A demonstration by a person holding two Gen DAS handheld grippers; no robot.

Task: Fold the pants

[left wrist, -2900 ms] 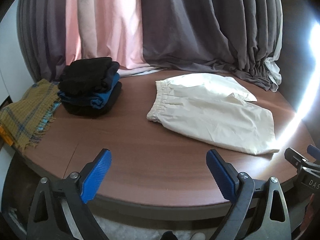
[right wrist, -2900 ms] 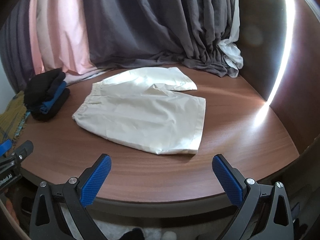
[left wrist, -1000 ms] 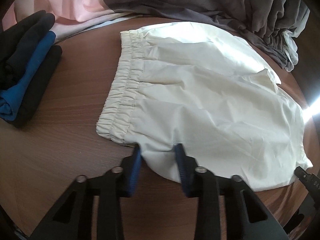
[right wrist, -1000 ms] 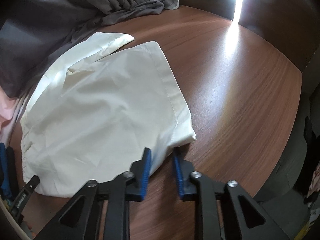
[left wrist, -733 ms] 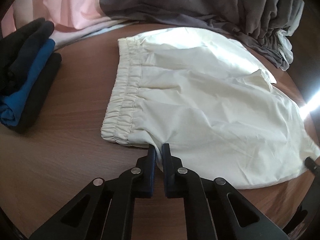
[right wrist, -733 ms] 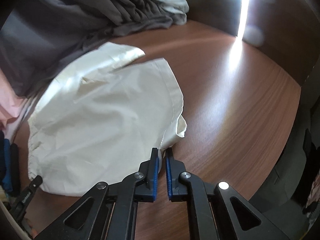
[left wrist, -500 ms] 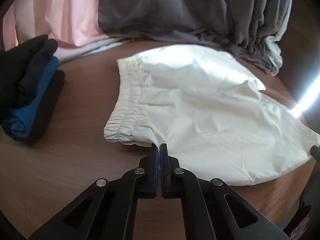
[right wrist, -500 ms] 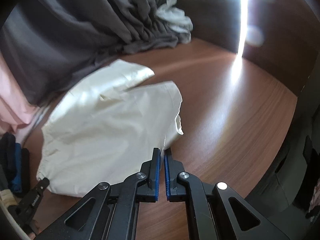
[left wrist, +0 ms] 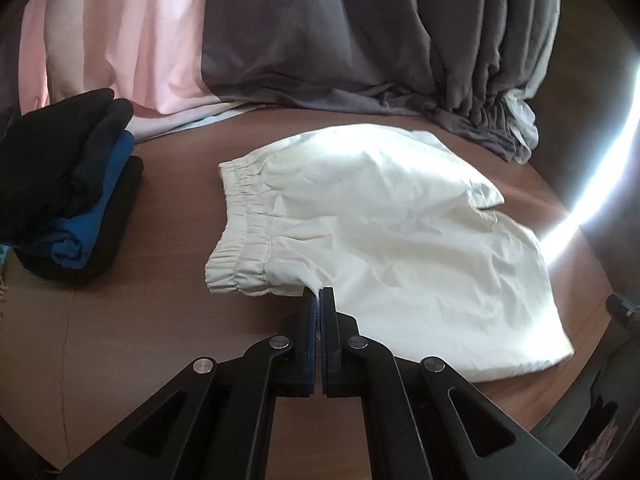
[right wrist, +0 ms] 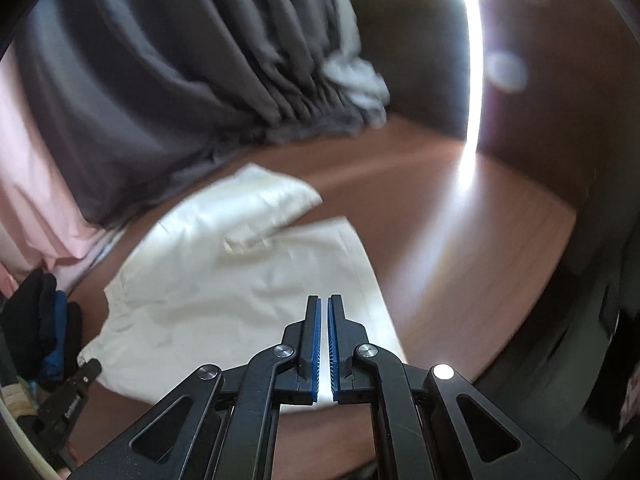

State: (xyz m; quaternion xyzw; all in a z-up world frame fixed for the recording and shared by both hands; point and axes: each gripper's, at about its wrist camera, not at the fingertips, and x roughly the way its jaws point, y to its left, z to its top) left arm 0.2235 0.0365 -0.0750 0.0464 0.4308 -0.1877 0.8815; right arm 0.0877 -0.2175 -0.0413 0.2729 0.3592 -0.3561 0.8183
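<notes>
Cream shorts (left wrist: 384, 236) with an elastic waistband (left wrist: 240, 240) on the left lie on a round brown table (left wrist: 132, 344). My left gripper (left wrist: 319, 294) is shut on the shorts' near edge just right of the waistband and lifts it slightly. In the right wrist view, which is blurred, the shorts (right wrist: 240, 272) lie below and beyond my right gripper (right wrist: 324, 304), which is shut with a thin slit between its blue pads. Whether it pinches the near leg hem is hidden by the fingers.
A stack of folded black and blue clothes (left wrist: 68, 200) sits at the table's left, also seen in the right wrist view (right wrist: 40, 328). Grey (left wrist: 360, 40) and pink (left wrist: 120, 40) curtains hang behind the table. A bright light strip (left wrist: 600, 168) falls on the right.
Both grippers closed on the shorts' near edge about a second ago. They have since risen and tilted up, and the near edge lifts with the left one.
</notes>
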